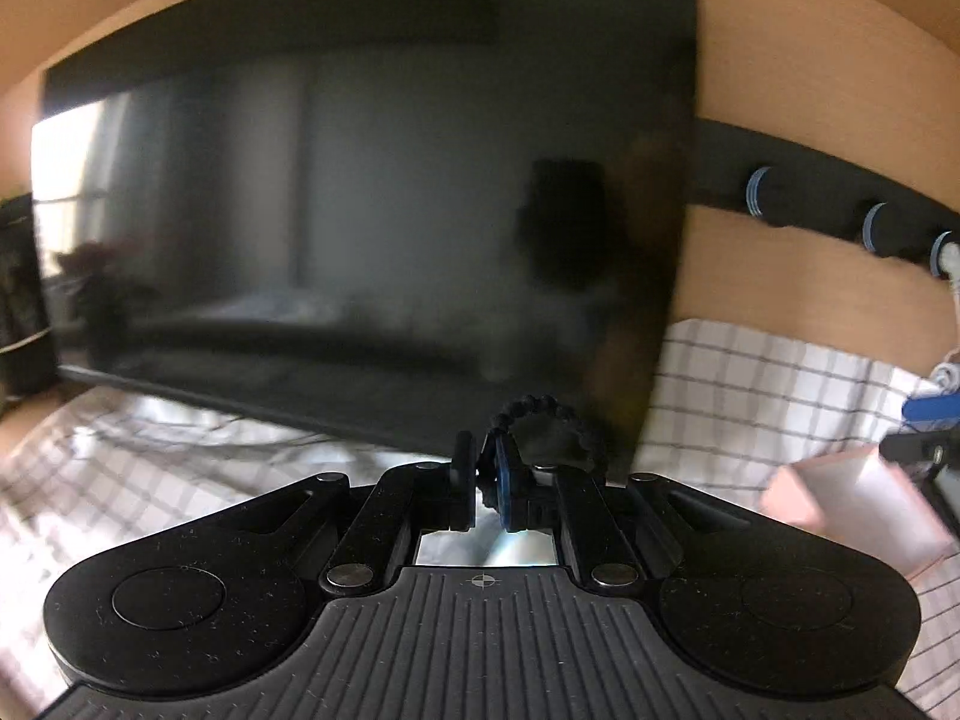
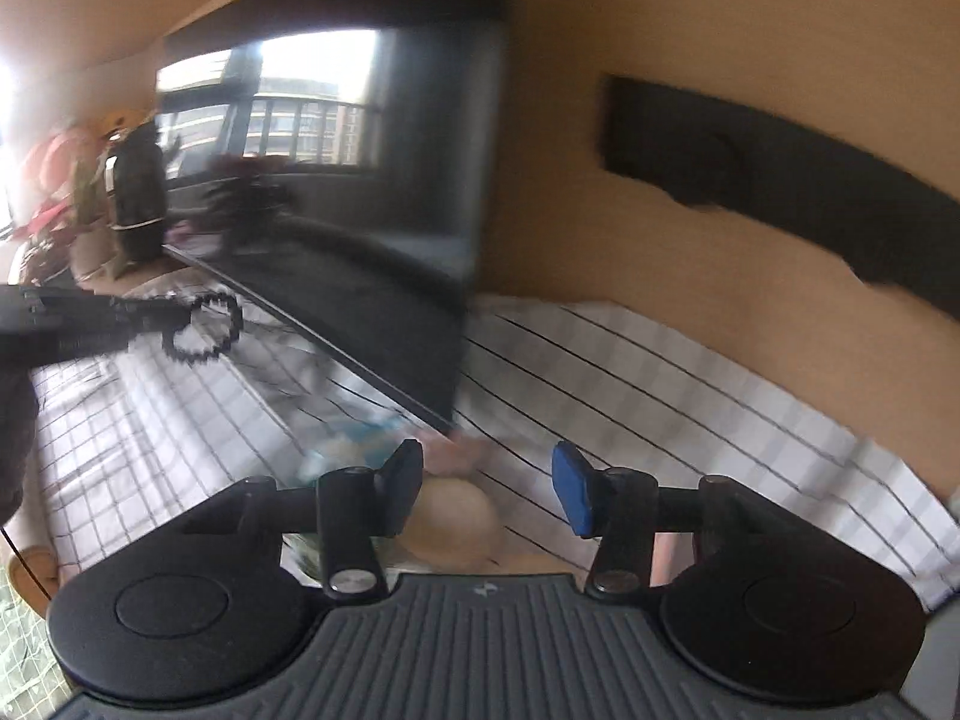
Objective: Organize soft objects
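While the left hand-held gripper (image 1: 487,480) pinches a black beaded loop (image 1: 549,420), the right hand-held gripper (image 2: 486,489) gapes empty.

Two wrist views over a checked bedsheet (image 1: 750,372), both facing the wall.
Each looks low and close along its gripper; both share the dark screen (image 1: 360,210), sheet and black wall rail (image 2: 780,180).

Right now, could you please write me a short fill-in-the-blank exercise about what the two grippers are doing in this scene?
1. The left gripper is shut on a black ____ hair tie.
2. The right gripper has its jaws ____, holding nothing.
3. The cloth on the surface has a ____ pattern.
4. The large dark screen leans against a ____ wall.

Missing words: coiled; open; checked; tan
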The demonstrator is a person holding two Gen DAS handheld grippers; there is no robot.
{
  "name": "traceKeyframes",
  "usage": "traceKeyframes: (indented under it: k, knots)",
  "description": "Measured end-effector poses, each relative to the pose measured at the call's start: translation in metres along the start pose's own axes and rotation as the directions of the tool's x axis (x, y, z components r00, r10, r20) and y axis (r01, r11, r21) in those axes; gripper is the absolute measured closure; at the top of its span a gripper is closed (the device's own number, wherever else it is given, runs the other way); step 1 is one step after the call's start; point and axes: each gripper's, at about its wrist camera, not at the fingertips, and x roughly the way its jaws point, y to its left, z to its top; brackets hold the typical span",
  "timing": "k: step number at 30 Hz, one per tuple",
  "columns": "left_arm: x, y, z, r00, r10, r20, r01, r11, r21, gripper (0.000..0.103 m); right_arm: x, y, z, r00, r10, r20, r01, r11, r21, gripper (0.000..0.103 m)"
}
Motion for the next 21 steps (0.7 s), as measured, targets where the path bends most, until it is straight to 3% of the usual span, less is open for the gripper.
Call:
traceKeyframes:
  k: [5,9,13,17,21]
  knots:
    - [0.012,-0.040,-0.013,0.996,-0.069,-0.053,0.070,0.997,0.019,0.094,0.000,-0.041,-0.043,0.997,0.013,-0.071,-0.008,0.998,0.067,0.054]
    - [0.012,-0.044,-0.044,0.989,-0.092,-0.116,0.089,0.996,-0.024,0.094,0.012,-0.030,-0.094,0.986,0.070,-0.153,-0.063,0.997,0.049,0.038]
    - [0.013,-0.026,-0.076,0.979,-0.072,-0.191,0.058,0.995,-0.079,0.094,0.037,-0.002,-0.130,0.959,0.139,-0.248,-0.137,0.990,0.026,0.038]
    - [0.007,0.006,-0.102,0.966,-0.035,-0.256,-0.004,0.989,-0.149,0.094,0.053,0.028,-0.146,0.953,0.184,-0.243,-0.209,0.974,-0.085,0.035]
    - [-0.010,0.036,-0.126,0.956,0.015,-0.293,-0.069,0.982,-0.174,0.094,0.074,0.039,-0.155,0.950,0.189,-0.249,-0.231,0.960,-0.155,0.034]
